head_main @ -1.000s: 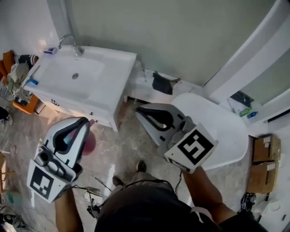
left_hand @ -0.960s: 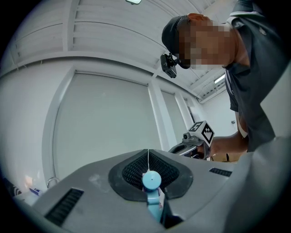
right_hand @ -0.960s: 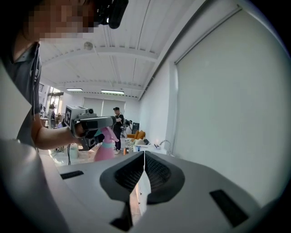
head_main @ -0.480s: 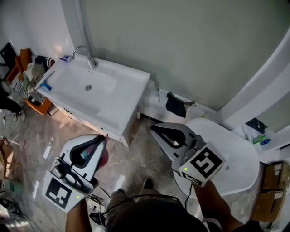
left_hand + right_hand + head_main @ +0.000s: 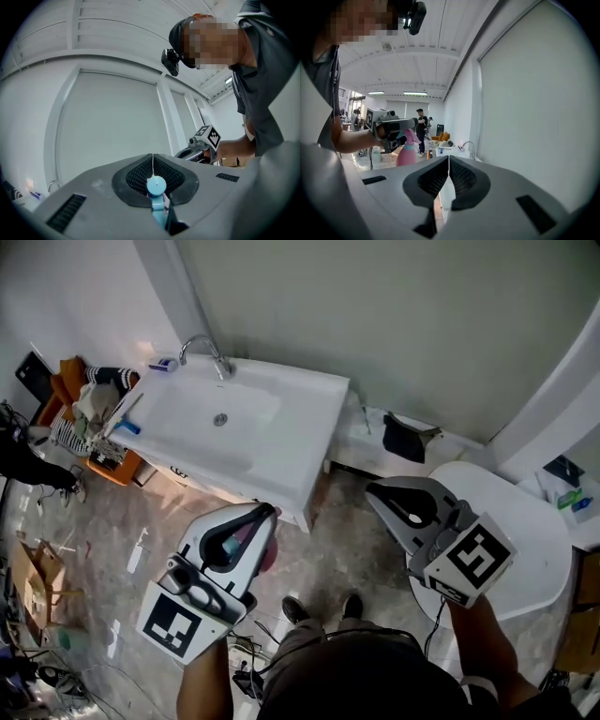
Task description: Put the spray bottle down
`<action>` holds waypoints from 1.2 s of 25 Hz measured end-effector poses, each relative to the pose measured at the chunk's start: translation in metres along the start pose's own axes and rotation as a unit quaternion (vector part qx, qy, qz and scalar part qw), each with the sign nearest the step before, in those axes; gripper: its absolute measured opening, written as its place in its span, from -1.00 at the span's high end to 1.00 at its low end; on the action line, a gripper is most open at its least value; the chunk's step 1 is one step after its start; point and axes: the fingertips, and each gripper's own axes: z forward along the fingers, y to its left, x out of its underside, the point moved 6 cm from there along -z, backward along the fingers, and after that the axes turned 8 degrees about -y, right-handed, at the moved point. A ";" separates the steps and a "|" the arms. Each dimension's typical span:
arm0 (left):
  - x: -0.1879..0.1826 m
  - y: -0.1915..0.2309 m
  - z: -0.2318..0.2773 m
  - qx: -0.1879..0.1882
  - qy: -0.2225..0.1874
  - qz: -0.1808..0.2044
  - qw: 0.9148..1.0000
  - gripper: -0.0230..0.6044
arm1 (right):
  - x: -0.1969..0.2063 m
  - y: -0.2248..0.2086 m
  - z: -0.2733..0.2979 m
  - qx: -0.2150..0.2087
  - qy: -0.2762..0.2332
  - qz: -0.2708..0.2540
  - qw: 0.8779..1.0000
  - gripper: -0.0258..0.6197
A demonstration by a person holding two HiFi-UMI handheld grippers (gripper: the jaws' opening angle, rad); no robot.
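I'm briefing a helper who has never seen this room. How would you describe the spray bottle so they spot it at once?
Start at the white washbasin against the wall; just in front of it the left gripper is held above the floor. The spray bottle hangs from its shut jaws by the neck. It is the only pink body with a light blue spray head, set against grey and white grippers.

Pink spray bottle (image 5: 407,153), blue top; white sink (image 5: 302,426); marbled, perhaps beige, floor (image 5: 122,512).

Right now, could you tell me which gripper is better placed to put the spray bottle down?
Left: the left gripper is shut on the spray bottle and sits nearer the sink; the right gripper is shut on nothing, farther off.
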 end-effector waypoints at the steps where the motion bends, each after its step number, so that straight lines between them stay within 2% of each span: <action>1: -0.001 0.005 -0.003 0.004 -0.002 -0.002 1.000 0.90 | -0.002 0.003 0.004 0.005 0.001 -0.002 1.000 0.89; 11: -0.008 0.048 -0.035 0.038 -0.026 -0.002 0.999 0.90 | -0.021 0.034 0.041 0.042 0.000 -0.022 0.999 0.89; 18: -0.006 0.063 -0.040 0.052 -0.039 -0.009 0.998 0.90 | -0.025 0.045 0.050 0.059 0.008 -0.022 0.998 0.89; 24: 0.005 0.069 -0.023 0.046 -0.031 -0.018 0.998 0.90 | -0.016 0.025 0.054 0.057 0.013 -0.011 0.998 0.89; 30: 0.013 0.066 0.006 0.032 -0.012 -0.011 0.999 0.90 | -0.008 -0.007 0.054 0.032 0.004 -0.003 0.999 0.89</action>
